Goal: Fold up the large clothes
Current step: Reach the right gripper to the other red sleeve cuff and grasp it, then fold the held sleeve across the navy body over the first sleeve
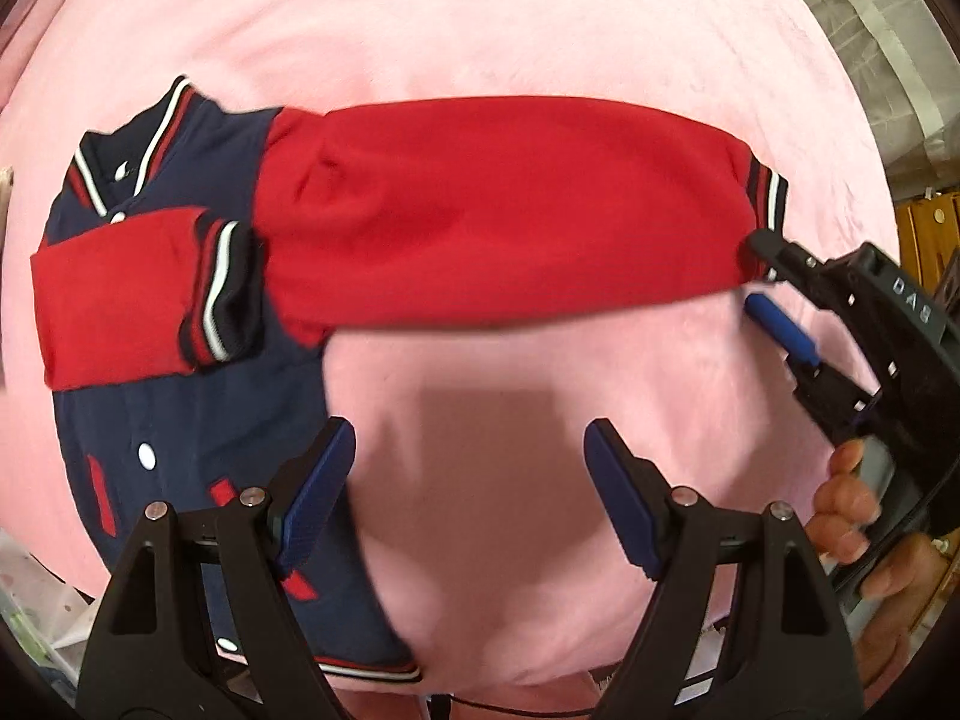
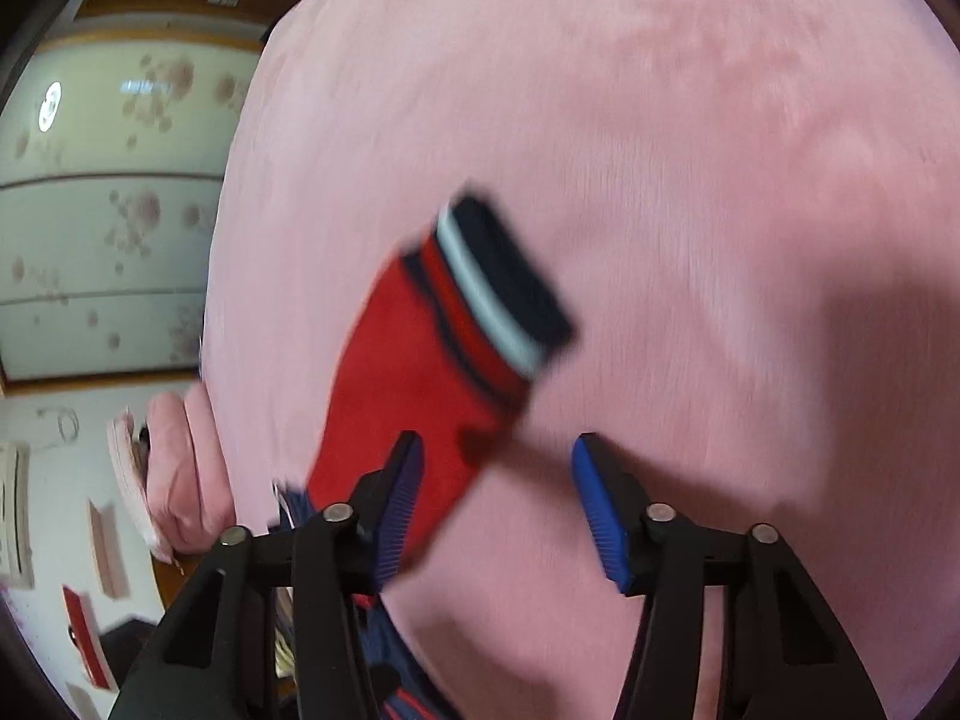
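Varsity jacket [image 1: 198, 396] flat on pink blanket [image 1: 480, 30]; one sleeve folded across. My R gripper [image 1: 757, 276] at outstretched sleeve [image 1: 498, 210] cuff [image 1: 768, 192], jaws apart, not clamped. L gripper [image 1: 468, 480] open, empty. Next: pinch cuff, swing sleeve over chest.

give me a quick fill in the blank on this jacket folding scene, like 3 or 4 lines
1. The jacket has a navy body and ____ sleeves.
2. It lies on a ____ blanket.
3. One sleeve is already folded across the ____ of the jacket.
4. The right gripper is at the striped ____ of the outstretched sleeve, while the left gripper hangs open, holding nothing.

Missing words: red; pink; chest; cuff
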`<state>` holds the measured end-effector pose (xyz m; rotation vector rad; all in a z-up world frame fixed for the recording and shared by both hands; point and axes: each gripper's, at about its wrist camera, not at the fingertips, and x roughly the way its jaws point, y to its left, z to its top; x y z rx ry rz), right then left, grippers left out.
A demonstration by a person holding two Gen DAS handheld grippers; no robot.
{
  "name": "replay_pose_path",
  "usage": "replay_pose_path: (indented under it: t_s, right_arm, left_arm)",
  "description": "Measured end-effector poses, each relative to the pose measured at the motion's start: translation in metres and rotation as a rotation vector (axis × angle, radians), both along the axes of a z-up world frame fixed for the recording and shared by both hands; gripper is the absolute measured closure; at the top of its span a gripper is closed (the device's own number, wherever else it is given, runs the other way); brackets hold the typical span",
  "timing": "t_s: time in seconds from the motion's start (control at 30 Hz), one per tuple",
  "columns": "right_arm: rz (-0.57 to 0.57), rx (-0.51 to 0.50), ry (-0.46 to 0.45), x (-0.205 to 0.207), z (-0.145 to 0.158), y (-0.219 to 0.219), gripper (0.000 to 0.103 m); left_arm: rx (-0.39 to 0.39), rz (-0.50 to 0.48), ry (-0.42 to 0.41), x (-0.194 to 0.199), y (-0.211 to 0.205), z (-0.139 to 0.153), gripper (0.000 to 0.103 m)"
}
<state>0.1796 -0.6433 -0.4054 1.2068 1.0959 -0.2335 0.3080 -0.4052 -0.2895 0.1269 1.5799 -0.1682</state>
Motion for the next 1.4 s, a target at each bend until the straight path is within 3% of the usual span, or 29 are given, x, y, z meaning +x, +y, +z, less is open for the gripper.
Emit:
replay_pose_path:
  t_s: [0.17,0.23,0.33,0.53,0.7,1.1,1.2,1.27,1.4]
  right_arm:
    - [0.051,0.008,-0.022,0.026,-0.008,-0.025,0.072]
    - [0.067,-0.008,-0.031,0.029,-0.007,-0.026,0.083]
    - [0.029,-0.013,-0.047,0.026,-0.005,-0.039,0.094]
    - [-0.007,-0.061,-0.095,0.022,0.019,-0.042,0.095]
    - [-0.002,-0.126,-0.162,0.028,0.046,-0.031,0.095]
    - [0.031,-0.282,-0.317,0.027,0.12,0.086,0.095]
    - [0.049,-0.308,-0.351,0.034,0.141,0.133,0.095]
    - [0.061,-0.309,-0.37,0.043,0.15,0.16,0.095]
    - [0.071,-0.304,-0.401,0.051,0.164,0.226,0.095]
  left_arm:
    - [0.014,0.038,0.02,0.01,-0.006,-0.009,0.027]
    - [0.023,0.056,0.023,0.012,-0.004,-0.009,0.027]
    - [0.043,0.087,0.036,0.014,0.003,-0.009,0.027]
    - [0.061,0.112,0.036,0.026,0.015,-0.002,0.026]
    - [0.016,0.121,0.013,0.029,0.023,0.008,0.027]
    - [-0.083,0.053,-0.059,0.006,0.092,0.054,0.027]
    - [-0.133,0.042,-0.05,0.009,0.13,0.072,0.027]
    - [-0.14,0.025,-0.07,-0.011,0.17,0.076,0.027]
    - [-0.12,0.001,-0.109,-0.009,0.233,0.087,0.027]
